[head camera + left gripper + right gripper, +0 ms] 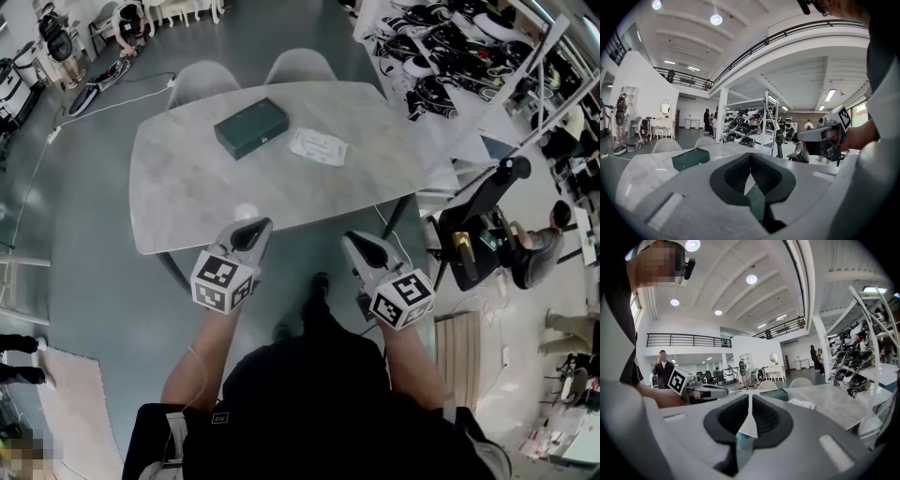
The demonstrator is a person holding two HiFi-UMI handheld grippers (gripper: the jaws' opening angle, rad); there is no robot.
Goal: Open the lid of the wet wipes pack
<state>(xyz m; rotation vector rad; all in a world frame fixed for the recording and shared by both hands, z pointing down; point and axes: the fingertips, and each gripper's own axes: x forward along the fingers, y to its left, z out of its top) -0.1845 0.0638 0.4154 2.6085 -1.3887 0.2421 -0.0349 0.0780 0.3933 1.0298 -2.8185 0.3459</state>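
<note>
The wet wipes pack (319, 147), white and flat, lies on the grey table (178, 187) toward its far right; its lid detail is too small to make out. In the right gripper view the wet wipes pack (802, 403) shows just right of the jaws. My left gripper (253, 231) and right gripper (356, 242) hover side by side at the table's near edge, well short of the pack. Both point level across the table. The jaws of the left gripper (750, 155) and the right gripper (750, 397) are shut with nothing between them.
A dark green box (250, 127) lies left of the pack. Two pale chairs (202, 81) stand behind the table. A small white round thing (246, 212) sits at the near edge. A black stand (480, 214), a seated person (541, 253) and racks (441, 42) are at the right.
</note>
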